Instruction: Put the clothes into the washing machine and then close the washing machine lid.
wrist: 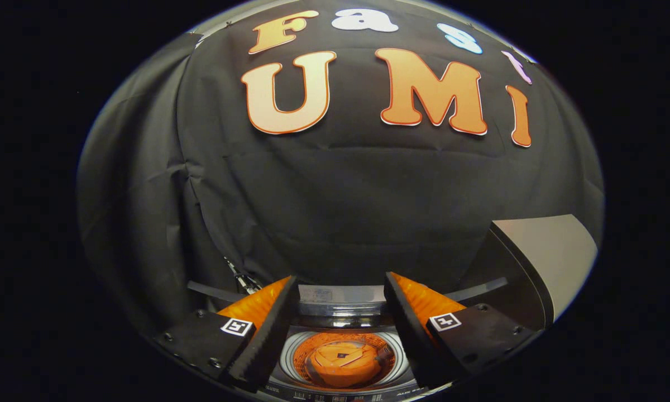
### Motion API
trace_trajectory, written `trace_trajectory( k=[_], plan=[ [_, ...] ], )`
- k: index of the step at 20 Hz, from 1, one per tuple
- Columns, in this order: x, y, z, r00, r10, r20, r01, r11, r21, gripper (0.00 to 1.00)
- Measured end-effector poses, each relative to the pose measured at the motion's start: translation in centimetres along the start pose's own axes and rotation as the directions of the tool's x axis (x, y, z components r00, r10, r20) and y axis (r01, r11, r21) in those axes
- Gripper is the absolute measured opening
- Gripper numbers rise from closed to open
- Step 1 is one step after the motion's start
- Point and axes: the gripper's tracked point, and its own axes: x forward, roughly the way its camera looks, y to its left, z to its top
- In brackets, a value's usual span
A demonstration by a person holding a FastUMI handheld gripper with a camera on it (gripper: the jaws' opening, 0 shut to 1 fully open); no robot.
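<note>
The washing machine [340, 357] sits low between the gripper's [340, 296] two fingers, its top facing up and its round drum opening in plain sight, with the lid [341, 295] standing up at the far edge of the opening, just between the fingertips. Off to the right, a pale flat panel [553, 257] rises at an angle (what it belongs to I cannot tell). Inside the drum lies an orange bundle, the clothes [340, 360], folded into a rounded heap. The fingers stand wide apart and hold nothing.
</note>
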Motion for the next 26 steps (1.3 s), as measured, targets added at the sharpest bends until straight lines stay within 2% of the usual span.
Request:
trace_trajectory(
  k=[6, 10, 15, 26],
  plan=[
    [-1.1, 0.3, -2.3, 1.000, 0.006, -0.013, -0.005, 1.000, 0.016, 0.99],
    [-0.2, 0.6, -7.2, 0.988, 0.011, -0.153, -0.004, 0.999, 0.042, 0.98],
    [0.2, 1.1, -10.1, 0.980, 0.019, -0.199, -0.011, 0.999, 0.044, 0.99],
    [-1.0, 1.4, -10.6, 0.980, 0.029, -0.199, -0.021, 0.999, 0.042, 0.99]
  ],
)
